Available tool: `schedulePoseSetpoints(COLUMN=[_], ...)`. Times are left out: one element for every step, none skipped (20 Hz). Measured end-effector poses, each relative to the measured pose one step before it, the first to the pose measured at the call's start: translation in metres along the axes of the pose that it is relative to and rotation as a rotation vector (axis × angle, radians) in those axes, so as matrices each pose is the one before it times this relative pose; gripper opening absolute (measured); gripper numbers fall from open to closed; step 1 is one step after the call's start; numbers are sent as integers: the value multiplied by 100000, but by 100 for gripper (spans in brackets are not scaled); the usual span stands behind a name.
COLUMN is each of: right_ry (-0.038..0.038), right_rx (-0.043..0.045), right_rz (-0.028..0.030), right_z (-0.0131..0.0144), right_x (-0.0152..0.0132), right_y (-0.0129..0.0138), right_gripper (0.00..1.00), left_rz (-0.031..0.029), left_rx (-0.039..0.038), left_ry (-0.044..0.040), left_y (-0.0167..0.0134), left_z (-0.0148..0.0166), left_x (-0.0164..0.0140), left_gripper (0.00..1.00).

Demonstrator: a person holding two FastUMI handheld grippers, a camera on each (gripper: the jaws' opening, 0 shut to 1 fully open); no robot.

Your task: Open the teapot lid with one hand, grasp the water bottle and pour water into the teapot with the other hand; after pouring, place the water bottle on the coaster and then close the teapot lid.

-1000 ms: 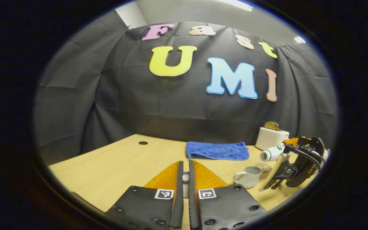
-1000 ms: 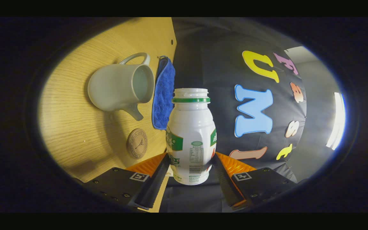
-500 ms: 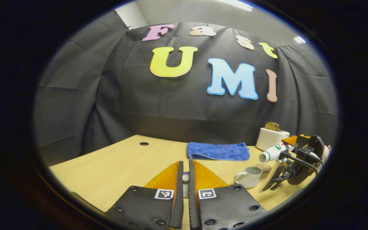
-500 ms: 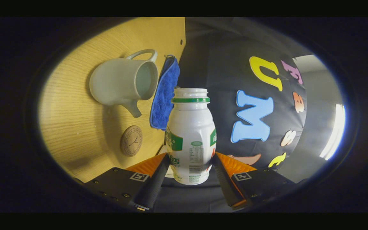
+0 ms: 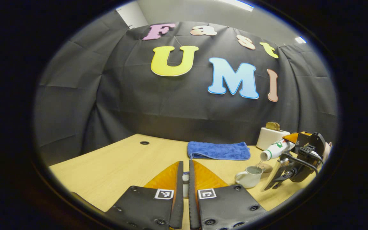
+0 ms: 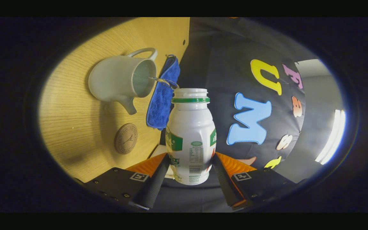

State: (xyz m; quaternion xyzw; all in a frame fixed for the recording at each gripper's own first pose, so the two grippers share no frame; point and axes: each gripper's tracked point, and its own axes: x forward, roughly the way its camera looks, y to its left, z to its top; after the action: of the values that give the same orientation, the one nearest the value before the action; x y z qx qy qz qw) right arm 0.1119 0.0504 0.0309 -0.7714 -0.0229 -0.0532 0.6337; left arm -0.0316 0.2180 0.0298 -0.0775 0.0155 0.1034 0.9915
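Right gripper (image 6: pixel 190 171): closed on the water bottle (image 6: pixel 191 134), both fingers pressed to its sides — bottle tipped, mouth toward the teapot.
Left gripper (image 5: pixel 184 187): fingers nearly together, a small pale object pinched between them — likely the lid.
Water: a thin stream is seen entering the teapot (image 6: pixel 120 81) at 10 o'clock.
Coaster (image 6: pixel 126 138): beside the teapot on the table (image 6: pixel 75 127).
Blue cloth (image 6: pixel 163 95): behind the teapot.

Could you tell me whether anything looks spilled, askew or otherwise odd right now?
Nothing looks spilled. The water bottle, held in the right gripper, is tilted on purpose, and a thin stream runs from its mouth into the open teapot. The wooden coaster and blue towel lie flat on the table.
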Motion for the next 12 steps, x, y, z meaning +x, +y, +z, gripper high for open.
schedulePoseSetpoints(right_ry=[-496,-96,-91,-125,-127,-13,-23,-80,-149,-173,-129,-151], right_rx=[-446,-395,-309,-67,-175,-317,-486,-634,-433,-529,-368,-416], right_rz=[-282,-303,-216,-191,-189,-296,-307,-358,-293,-217,-461,-343], right_z=[9,0,80,-23,12,-36,18,53,-12,2,-1,-49], right_x=[-2,62,-129,130,-43,74,-42,7,53,8,54,-8], right_y=[-55,1,-16,-22,-36,-66,-20,-85,-33,-30,-114,-88], right_gripper=[80,80,80,80,80,80,81,81,81,80,81,80], left_rz=[39,-49,18,-29,-40,21,-22,6,-41,-36,-22,-19], left_rx=[2,-2,-48,-34,12,71,58,31,-23,-52,-77,0], left_ry=[88,70,89,28,0,-35,17,12,16,71,93,69], left_y=[-14,-14,69,18,-55,-6,35,-19,16,10,15,-76], left_z=[-28,12,-83,39,-26,-56,71,12,2,59,-168,25], left_x=[11,29,-28,45,-58,-43,8,-6,2,-38,121,-40], left_gripper=[17,17,17,17,17,17,17,17,17,17,17,17])
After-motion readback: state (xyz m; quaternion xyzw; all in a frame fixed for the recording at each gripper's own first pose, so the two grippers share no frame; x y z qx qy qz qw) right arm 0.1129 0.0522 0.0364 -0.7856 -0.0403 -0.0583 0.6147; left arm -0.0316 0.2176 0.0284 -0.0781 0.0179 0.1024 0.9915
